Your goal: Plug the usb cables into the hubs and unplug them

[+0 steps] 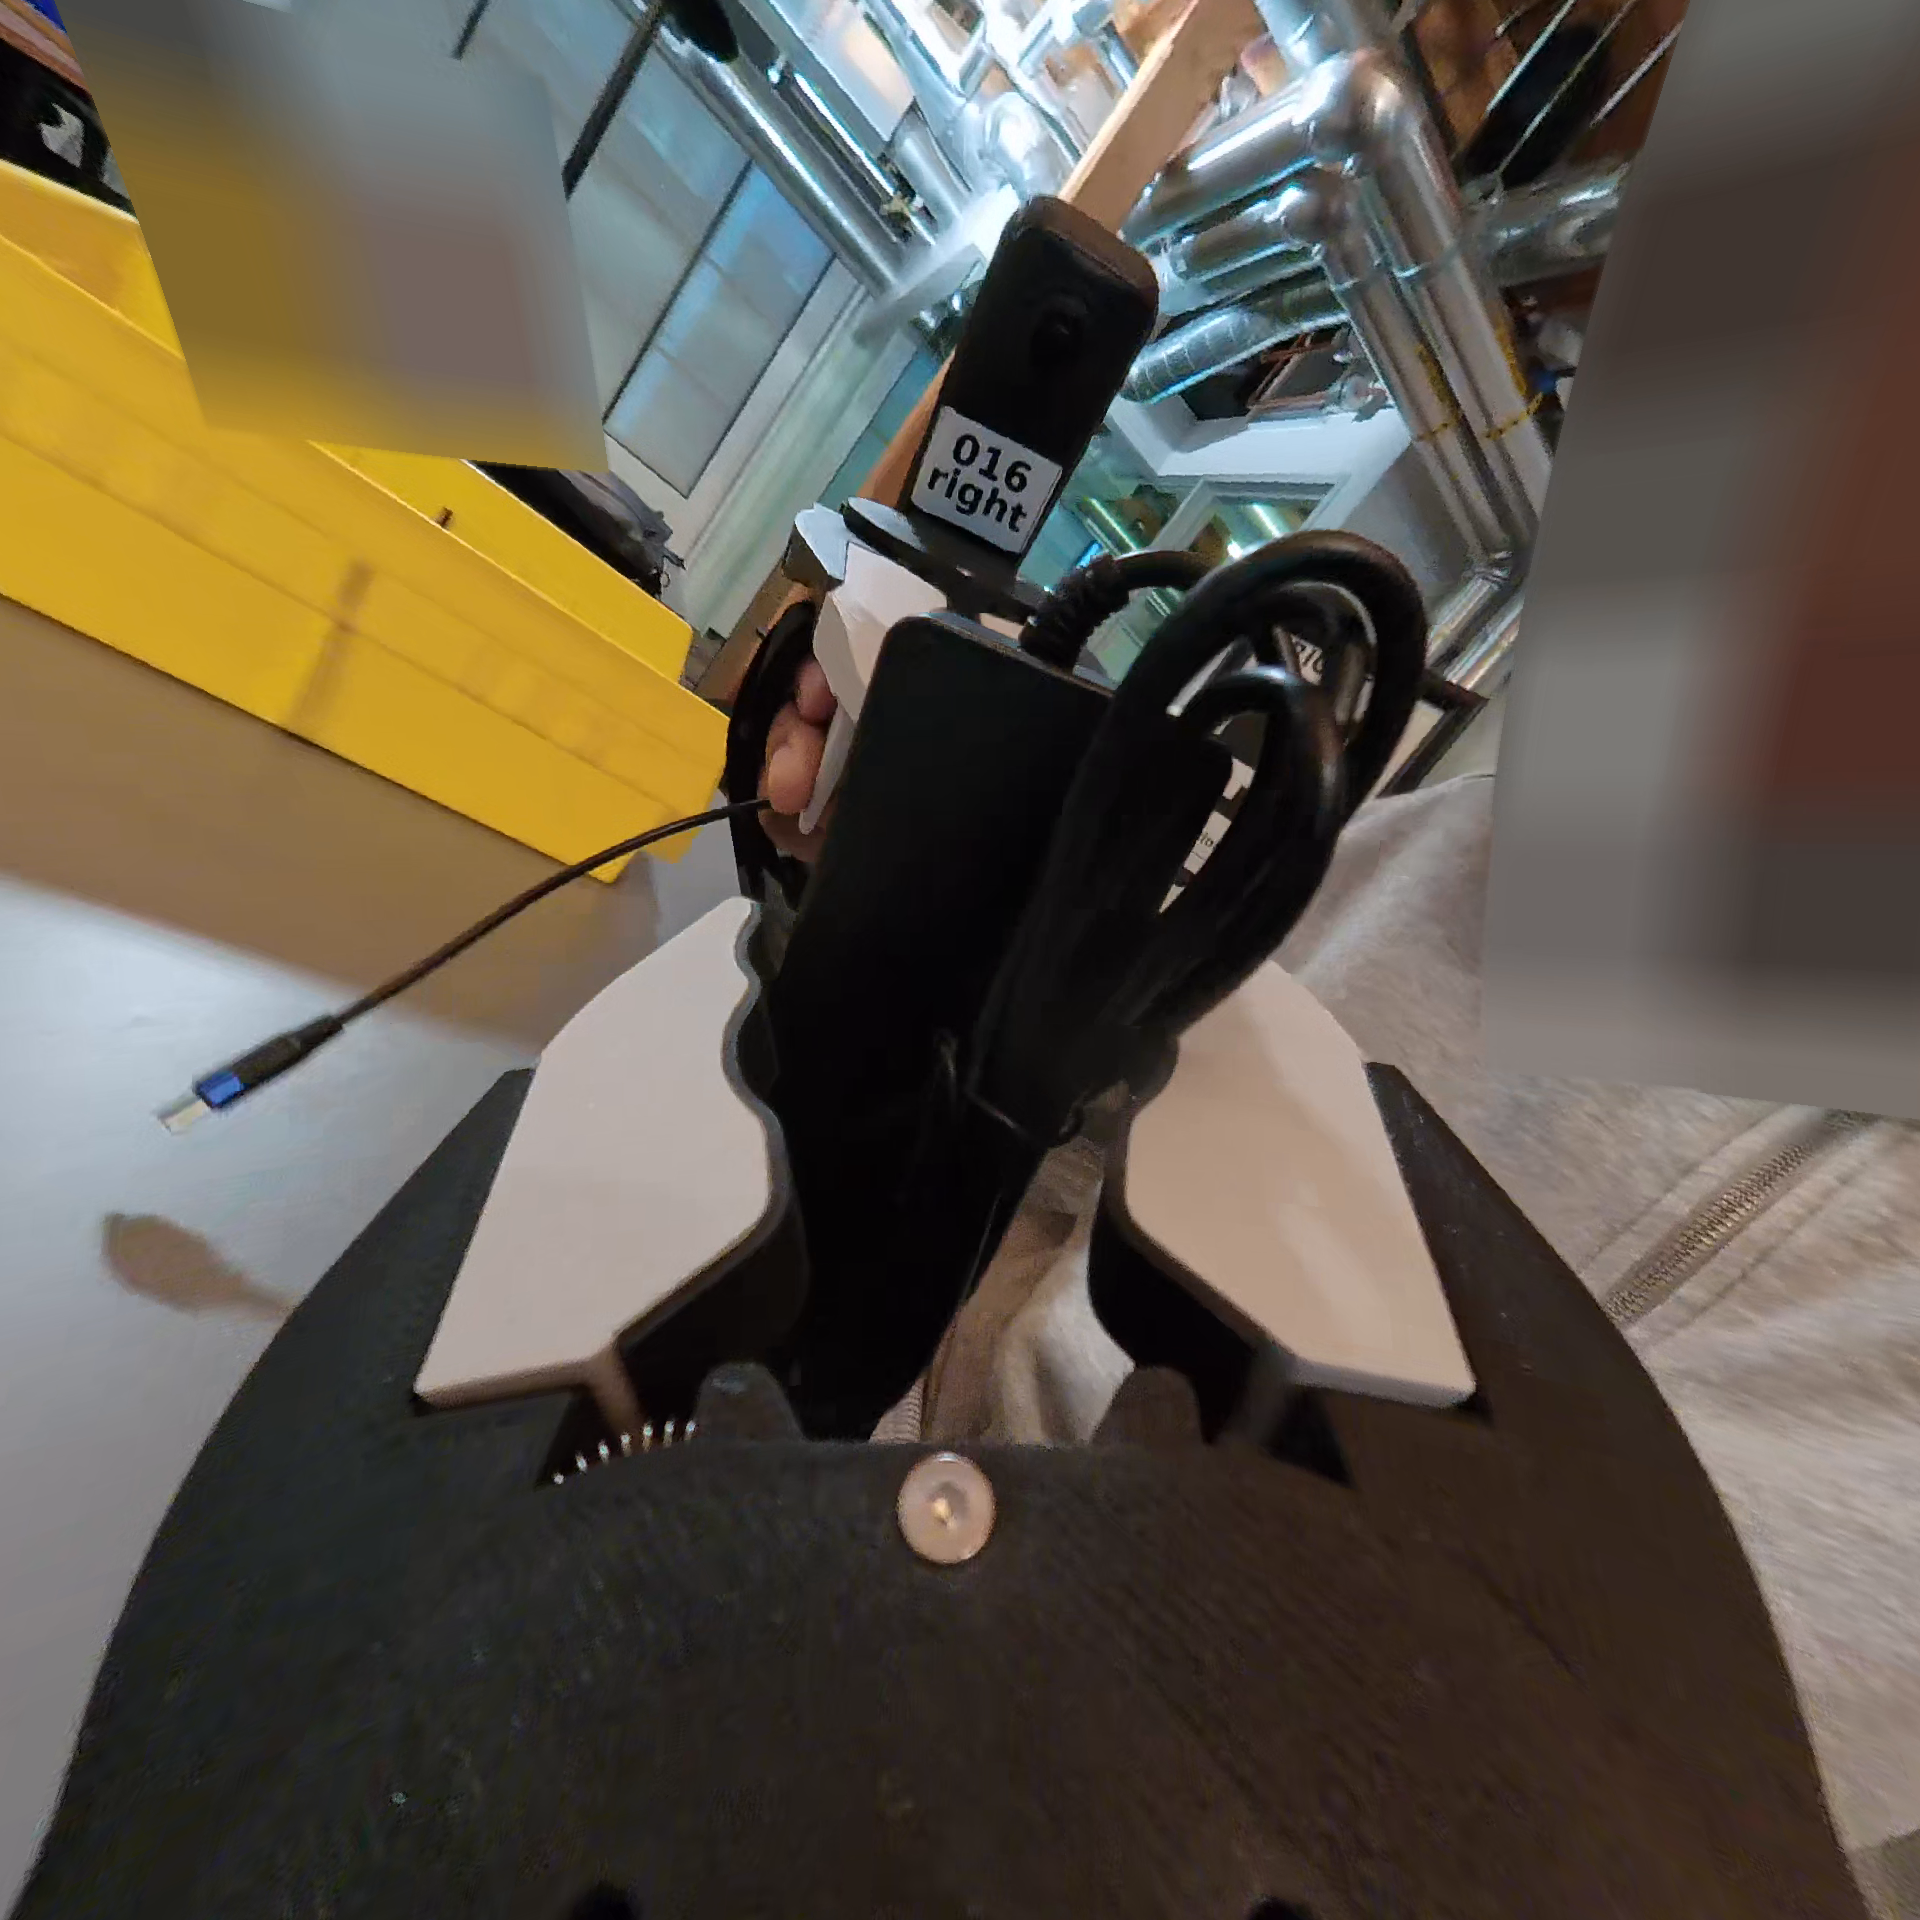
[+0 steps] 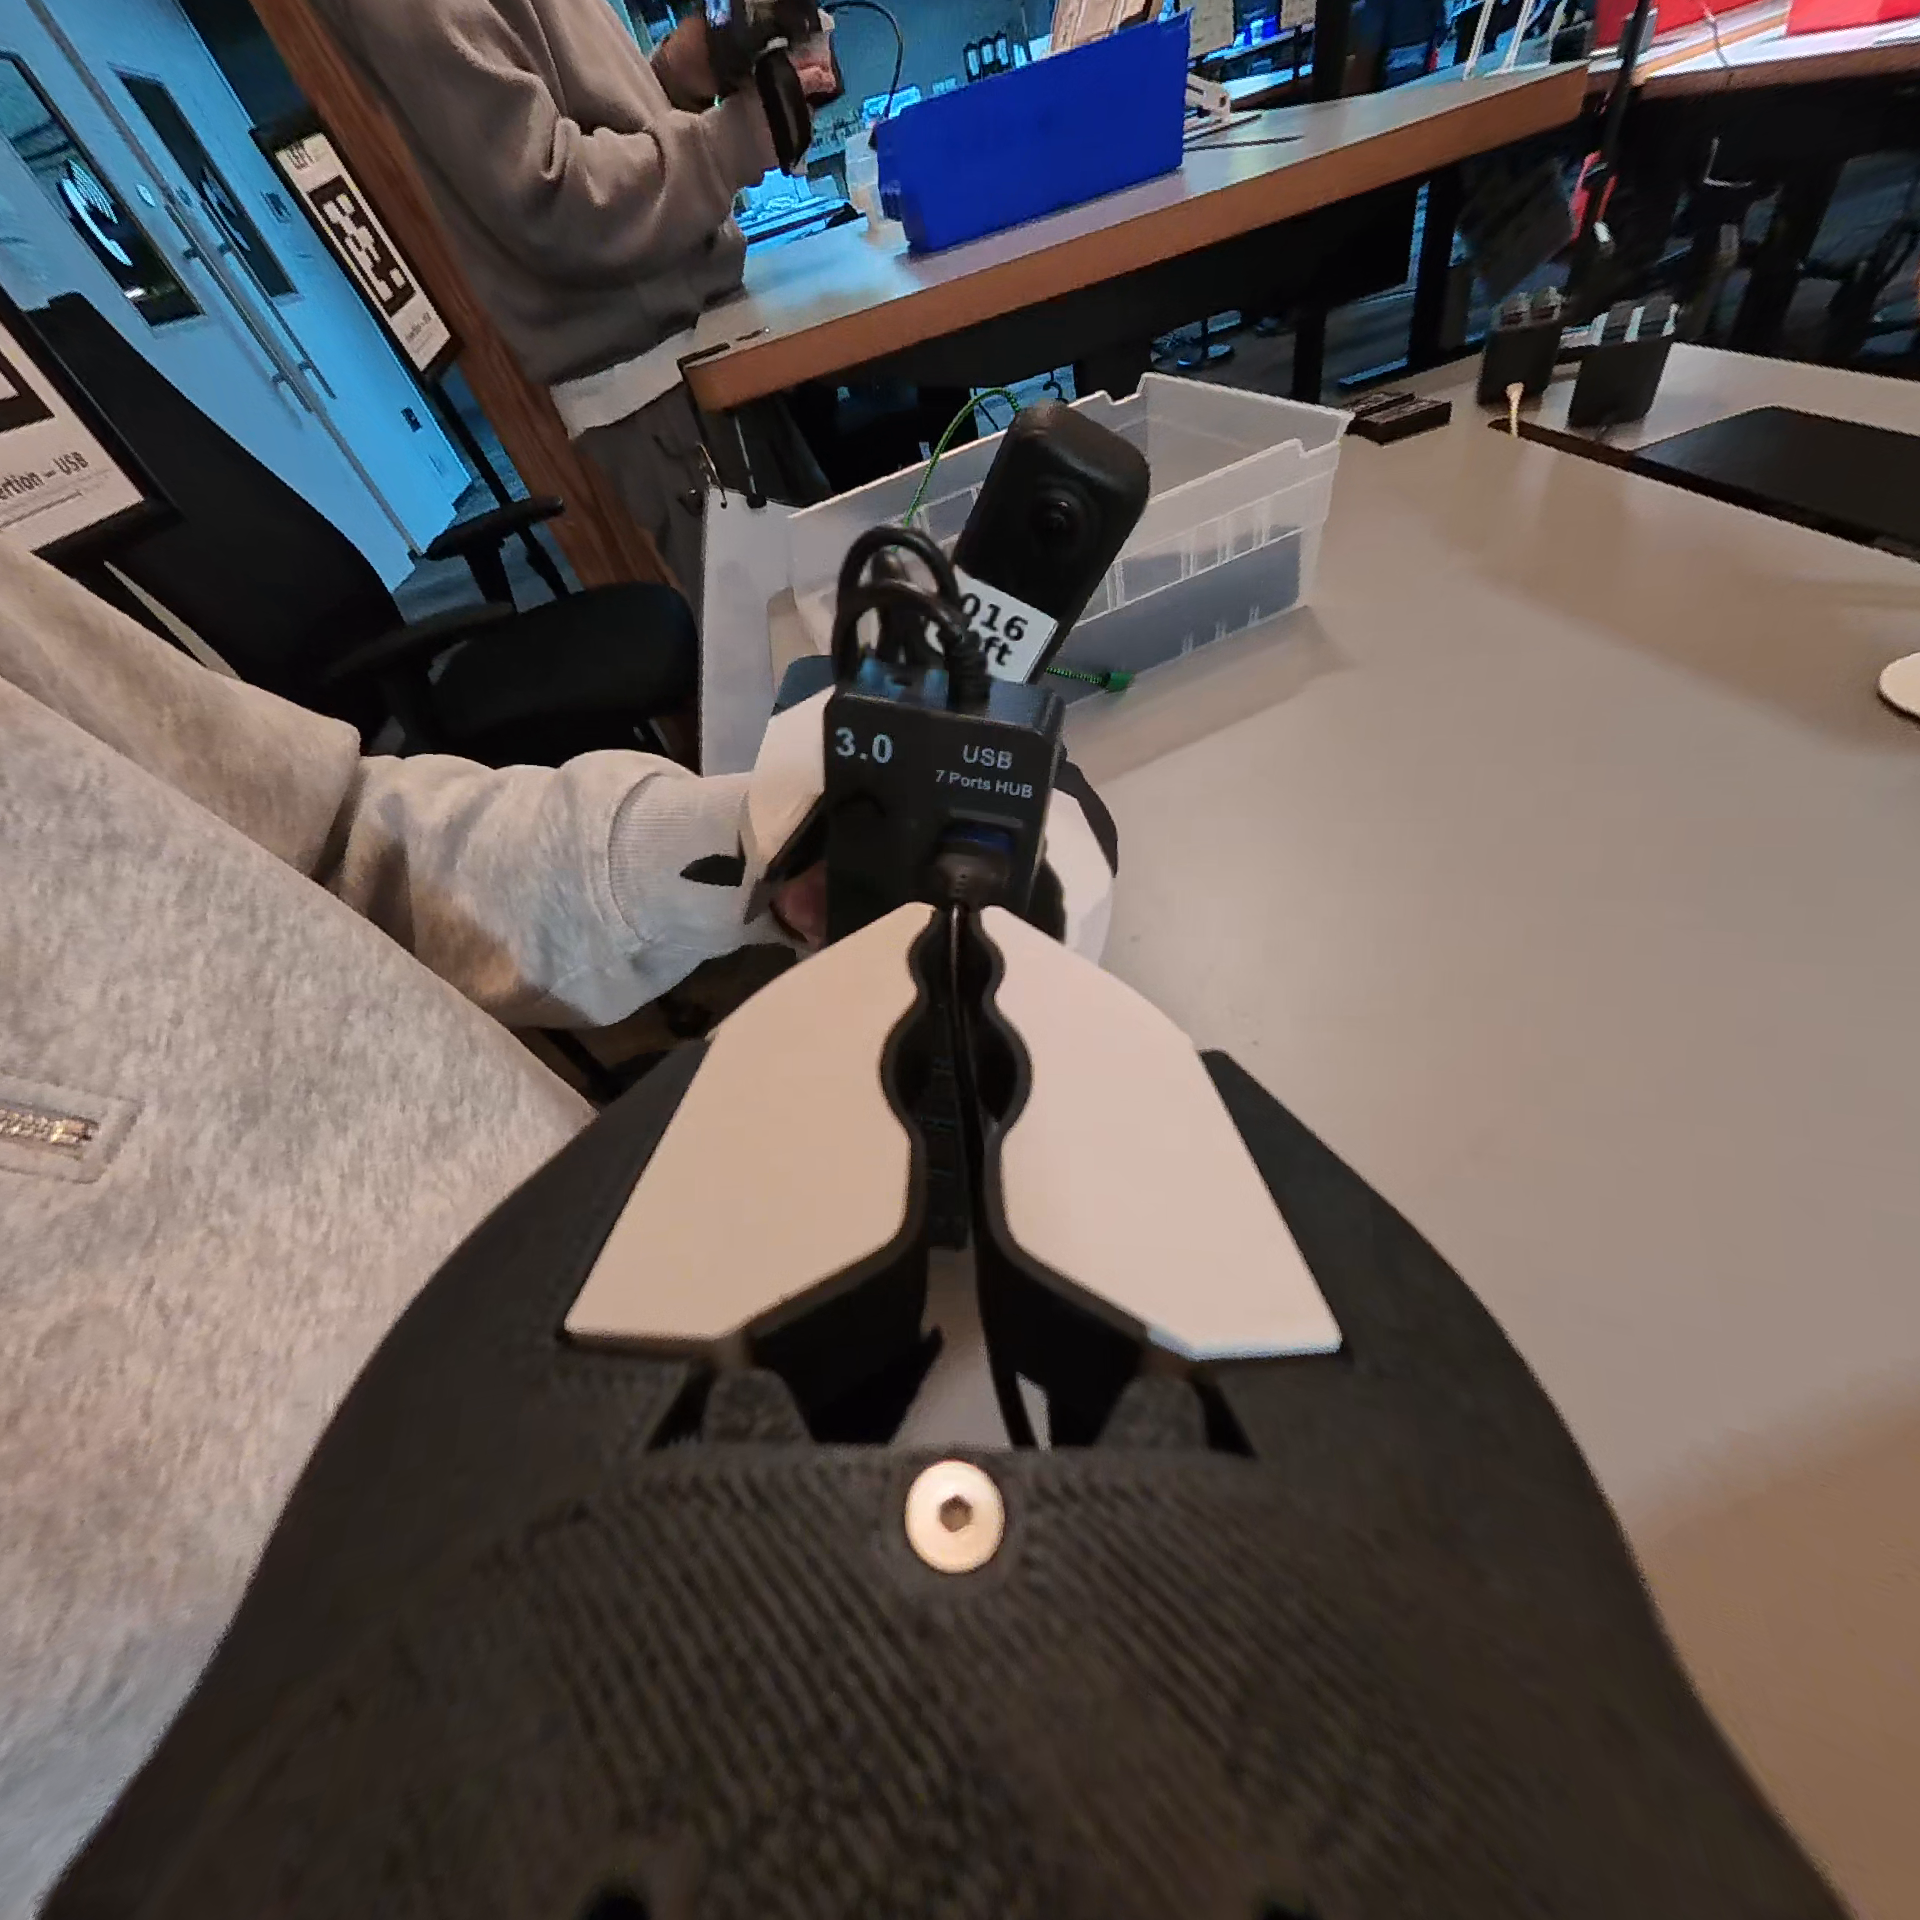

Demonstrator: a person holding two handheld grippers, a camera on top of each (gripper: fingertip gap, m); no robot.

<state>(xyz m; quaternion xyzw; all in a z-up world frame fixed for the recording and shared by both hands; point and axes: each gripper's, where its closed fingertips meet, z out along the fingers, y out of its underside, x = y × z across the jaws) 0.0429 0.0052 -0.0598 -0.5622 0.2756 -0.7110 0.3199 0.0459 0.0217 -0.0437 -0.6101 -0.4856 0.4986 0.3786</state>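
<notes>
My left gripper (image 1: 997, 945) is shut on a black USB hub (image 1: 894, 935) and holds it upright above the table, with the hub's own cable bundled (image 1: 1247, 779) against its side. In the right wrist view the hub (image 2: 940, 790) faces me. My right gripper (image 2: 951, 914) is shut on a thin black USB cable (image 2: 956, 1039), just in front of the hub. The cable's plug (image 2: 971, 868) sits at a blue port on the hub's face. The cable's other end, a blue-tipped plug (image 1: 249, 1075), hangs free over the table (image 1: 156, 1039).
Yellow bins (image 1: 312, 582) stand at the left of the table. A clear plastic bin (image 2: 1226, 488) stands behind the hub on the grey table (image 2: 1507, 831). A grey sleeve (image 2: 468, 831) and an office chair (image 2: 499, 644) are at the left. A person (image 2: 561, 187) stands at a far table.
</notes>
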